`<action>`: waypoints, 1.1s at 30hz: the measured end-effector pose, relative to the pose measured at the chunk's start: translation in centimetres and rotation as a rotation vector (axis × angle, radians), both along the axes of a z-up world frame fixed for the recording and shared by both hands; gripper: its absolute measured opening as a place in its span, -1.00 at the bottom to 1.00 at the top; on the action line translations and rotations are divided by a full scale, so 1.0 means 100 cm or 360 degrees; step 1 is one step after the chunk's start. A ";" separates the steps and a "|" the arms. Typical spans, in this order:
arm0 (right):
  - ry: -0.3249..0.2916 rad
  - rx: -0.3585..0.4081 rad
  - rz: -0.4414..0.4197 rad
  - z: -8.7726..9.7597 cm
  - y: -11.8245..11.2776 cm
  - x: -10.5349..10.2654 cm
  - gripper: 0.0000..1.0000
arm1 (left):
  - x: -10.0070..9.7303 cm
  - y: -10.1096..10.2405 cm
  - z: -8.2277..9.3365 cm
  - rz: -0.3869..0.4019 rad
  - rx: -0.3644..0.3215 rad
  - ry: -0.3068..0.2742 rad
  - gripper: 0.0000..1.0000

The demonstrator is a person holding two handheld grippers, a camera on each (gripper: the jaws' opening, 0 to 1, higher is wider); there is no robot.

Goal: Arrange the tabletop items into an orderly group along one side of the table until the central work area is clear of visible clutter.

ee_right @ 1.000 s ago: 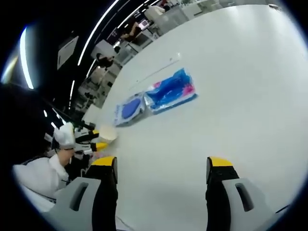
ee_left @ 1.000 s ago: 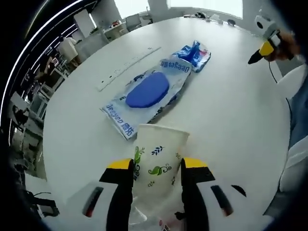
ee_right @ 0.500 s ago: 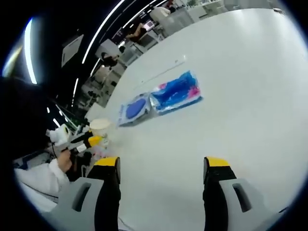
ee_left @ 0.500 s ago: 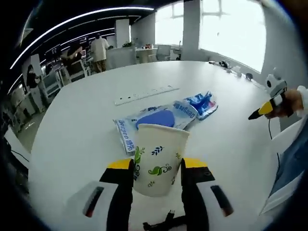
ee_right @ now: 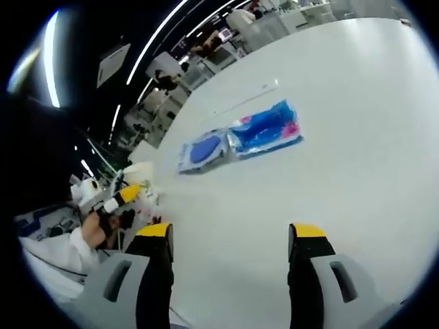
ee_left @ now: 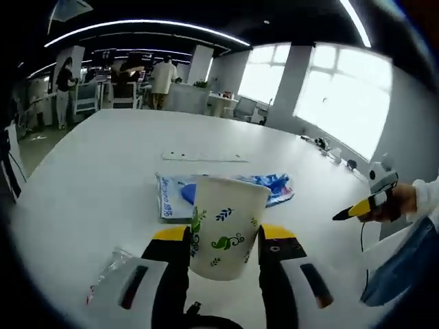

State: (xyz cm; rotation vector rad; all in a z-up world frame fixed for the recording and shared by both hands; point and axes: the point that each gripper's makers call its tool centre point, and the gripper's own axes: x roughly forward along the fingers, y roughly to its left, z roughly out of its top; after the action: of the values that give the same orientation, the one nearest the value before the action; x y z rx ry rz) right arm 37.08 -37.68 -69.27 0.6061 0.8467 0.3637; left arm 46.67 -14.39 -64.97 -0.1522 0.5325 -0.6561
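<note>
Right now the left gripper (ee_left: 223, 236) has its jaws clenched on a white paper cup (ee_left: 226, 225) printed with green and blue leaves, gripping it by the lower half and holding it upright, lifted off the white table (ee_left: 89, 185). Just beyond the cup, toward 12 o'clock in the left gripper view, lies a flat packet with a blue oval (ee_left: 175, 195), and touching it at 1 o'clock a blue crinkled wrapper (ee_left: 278, 186). Farther out at 12 sits a long white power strip (ee_left: 204, 157). A clear plastic bag (ee_left: 110, 269) lies at 8 o'clock, near the left jaw. At 3 o'clock a hand (ee_left: 398, 202) holds the other gripper. The right gripper (ee_right: 230, 240) hovers over bare table, jaws released and wide apart; both packets lie at 11 o'clock in its view
</note>
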 end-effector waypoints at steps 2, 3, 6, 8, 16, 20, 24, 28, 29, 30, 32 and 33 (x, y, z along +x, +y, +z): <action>0.0000 0.0003 0.0012 0.000 0.003 -0.001 0.32 | -0.006 -0.001 0.003 0.0002 -0.0006 -0.0007 -0.23; 0.0000 0.0004 0.0019 0.000 0.004 -0.001 0.32 | -0.007 0.001 0.003 -0.0003 -0.0002 -0.0008 -0.23; -0.0010 0.0008 0.0044 0.003 0.009 -0.001 0.31 | -0.012 0.004 0.001 -0.0017 0.0013 -0.0014 -0.23; -0.0032 0.0007 0.0071 0.009 0.013 0.001 0.31 | -0.016 0.005 -0.001 -0.0027 0.0023 -0.0008 -0.23; -0.0106 0.0009 0.0167 0.027 0.027 0.012 0.28 | -0.035 0.001 0.004 -0.0058 0.0047 -0.0020 -0.23; -0.0178 0.0002 0.0261 0.041 0.038 0.020 0.23 | -0.045 0.000 0.009 -0.0079 0.0056 -0.0043 -0.23; -0.0272 -0.0044 0.0398 0.055 0.055 0.024 0.21 | -0.054 0.000 0.012 -0.0077 0.0074 -0.0054 -0.23; -0.0333 -0.0038 0.0540 0.066 0.076 0.024 0.15 | -0.065 0.001 0.010 -0.0087 0.0112 -0.0057 -0.23; -0.0354 -0.0050 0.0593 0.069 0.084 0.024 0.12 | -0.067 0.001 0.010 -0.0095 0.0128 -0.0059 -0.23; -0.0371 -0.0066 0.0633 0.071 0.088 0.024 0.09 | -0.070 0.001 0.009 -0.0109 0.0150 -0.0065 -0.23; -0.0434 -0.0073 0.0724 0.079 0.103 0.025 0.01 | -0.074 0.000 0.009 -0.0120 0.0164 -0.0069 -0.23; -0.0455 -0.0056 0.0765 0.083 0.110 0.025 -0.03 | -0.076 0.000 0.009 -0.0125 0.0172 -0.0070 -0.23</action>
State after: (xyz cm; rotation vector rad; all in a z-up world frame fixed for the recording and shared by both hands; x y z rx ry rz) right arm 39.56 -26.66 -60.97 0.3003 0.7138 0.8494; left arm 39.09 -14.40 -64.05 -0.0155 0.5323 -0.7039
